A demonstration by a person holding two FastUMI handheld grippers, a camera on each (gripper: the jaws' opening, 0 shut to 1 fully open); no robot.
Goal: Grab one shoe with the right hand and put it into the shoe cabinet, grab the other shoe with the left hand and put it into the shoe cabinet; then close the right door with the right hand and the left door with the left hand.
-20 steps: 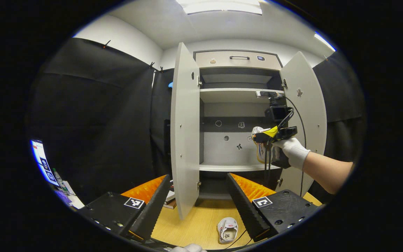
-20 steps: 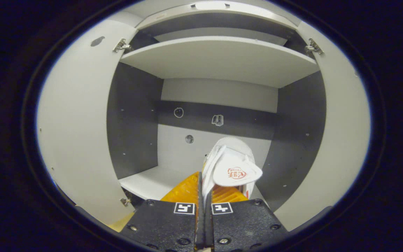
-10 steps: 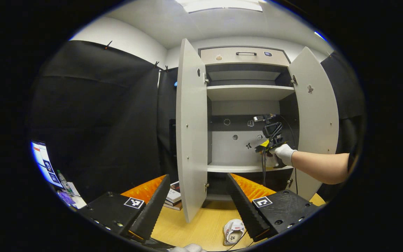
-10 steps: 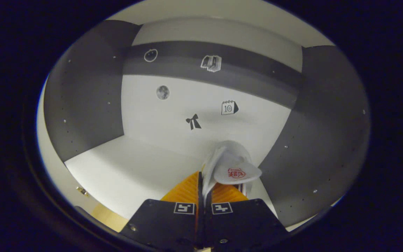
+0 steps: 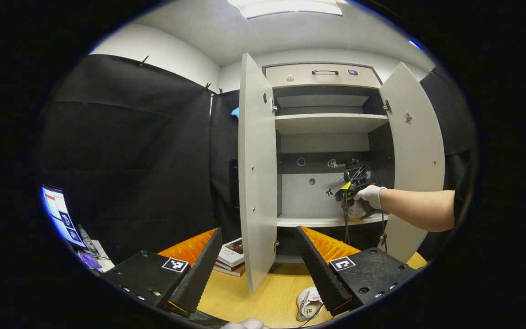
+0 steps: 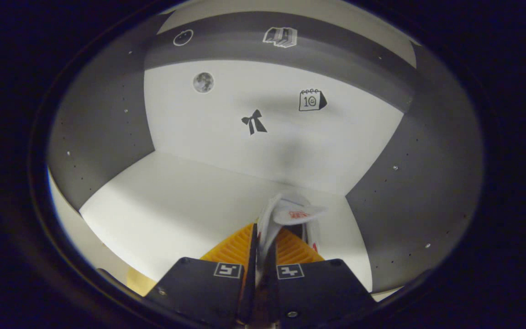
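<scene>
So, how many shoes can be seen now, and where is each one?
2. One shoe is pinched in the right gripper above the cabinet shelf. The other shoe lies on the wooden table, before the cabinet.

Booth with black cloth walls

Ceiling light (image 5: 290,7) glows above; books (image 5: 232,259) lie on the wooden table (image 5: 254,299); a screen (image 5: 60,214) sits left.

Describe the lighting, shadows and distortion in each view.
Left gripper view: a bright ceiling light glares at the top, and fisheye bends the cabinet doors outward. Right gripper view: dimmer inside the cabinet, with a soft shadow on the back wall above the shoe.
</scene>
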